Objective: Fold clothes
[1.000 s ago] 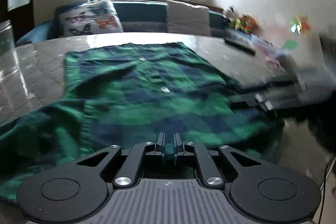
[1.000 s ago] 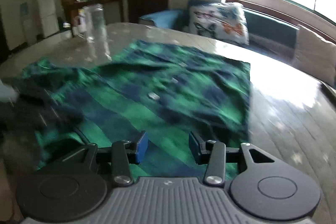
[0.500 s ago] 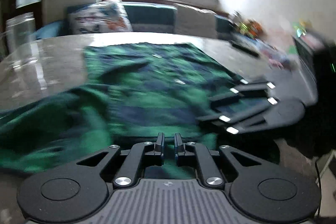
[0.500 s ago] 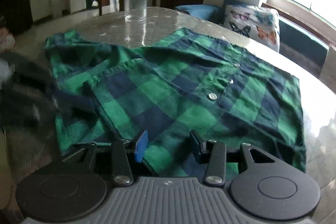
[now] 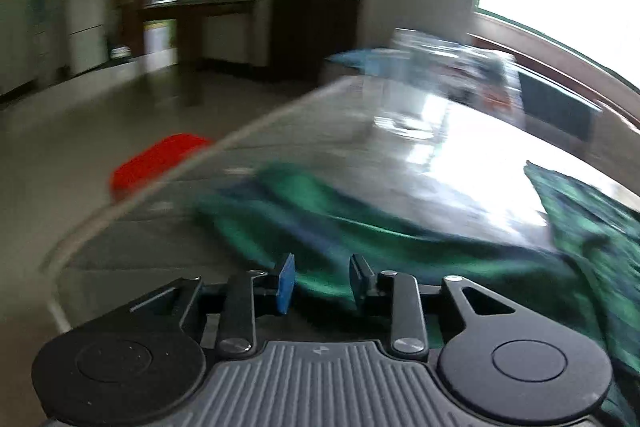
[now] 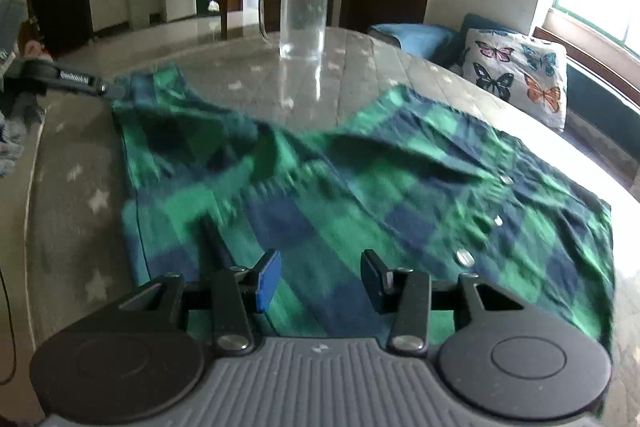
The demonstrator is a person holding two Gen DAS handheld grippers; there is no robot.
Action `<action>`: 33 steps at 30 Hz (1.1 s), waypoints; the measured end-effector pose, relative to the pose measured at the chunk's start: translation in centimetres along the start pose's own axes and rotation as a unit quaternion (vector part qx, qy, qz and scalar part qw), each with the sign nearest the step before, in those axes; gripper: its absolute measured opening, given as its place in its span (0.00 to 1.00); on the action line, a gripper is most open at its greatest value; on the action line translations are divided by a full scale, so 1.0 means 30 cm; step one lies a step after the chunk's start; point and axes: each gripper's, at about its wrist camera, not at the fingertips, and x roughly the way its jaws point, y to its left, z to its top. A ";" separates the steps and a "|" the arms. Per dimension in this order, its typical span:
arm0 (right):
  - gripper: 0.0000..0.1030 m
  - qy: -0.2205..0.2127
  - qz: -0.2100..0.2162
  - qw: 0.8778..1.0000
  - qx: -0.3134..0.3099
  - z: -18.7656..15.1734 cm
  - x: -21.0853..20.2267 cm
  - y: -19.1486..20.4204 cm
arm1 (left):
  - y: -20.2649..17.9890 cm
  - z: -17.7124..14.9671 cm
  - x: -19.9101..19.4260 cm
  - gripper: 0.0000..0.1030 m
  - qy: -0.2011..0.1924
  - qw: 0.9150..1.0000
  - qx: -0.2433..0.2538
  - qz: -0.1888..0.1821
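A green and navy checked shirt (image 6: 360, 187) lies spread on the round table (image 6: 72, 187), buttons up. Its sleeve (image 5: 320, 223) stretches toward the table's left edge in the blurred left wrist view. My left gripper (image 5: 322, 281) is open, just above the sleeve's near part, holding nothing. It also shows in the right wrist view (image 6: 116, 91) at the sleeve's far end. My right gripper (image 6: 320, 279) is open and empty, low over the shirt's near hem.
A clear glass jar (image 6: 302, 19) with a handle stands on the table beyond the shirt. A butterfly cushion (image 6: 516, 75) lies on a blue sofa at the right. A red stool (image 5: 156, 159) stands on the floor past the table edge (image 5: 160, 187).
My left gripper has opened from shut and swung left toward the sleeve end. My right gripper has stayed open and shifted left over the hem.
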 end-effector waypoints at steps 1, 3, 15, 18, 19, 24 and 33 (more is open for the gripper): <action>0.43 -0.001 0.004 1.000 0.001 0.009 0.014 0.005 | 0.027 0.008 0.016 0.33 0.001 1.000 -0.013 0.010; 0.43 0.002 0.012 1.000 -0.003 0.021 0.046 0.022 | 0.062 0.022 0.044 0.33 0.004 0.999 -0.030 0.023; 0.44 0.017 0.024 1.000 -0.011 0.030 0.096 0.056 | 0.140 0.104 0.185 0.23 0.017 0.996 -0.064 0.063; 0.44 0.018 0.025 1.000 -0.008 0.029 0.096 0.054 | 0.151 0.120 0.203 0.05 0.012 0.996 -0.067 0.059; 0.44 0.018 0.024 1.000 -0.008 0.029 0.095 0.054 | 0.158 0.126 0.202 0.05 0.005 0.996 -0.073 0.059; 0.45 0.017 0.026 0.999 -0.008 0.030 0.100 0.053 | 0.145 0.144 0.157 0.04 -0.029 0.995 -0.083 0.043; 0.45 0.004 0.031 0.999 0.012 0.046 0.054 0.024 | 0.028 0.169 -0.014 0.04 -0.074 0.995 -0.061 -0.024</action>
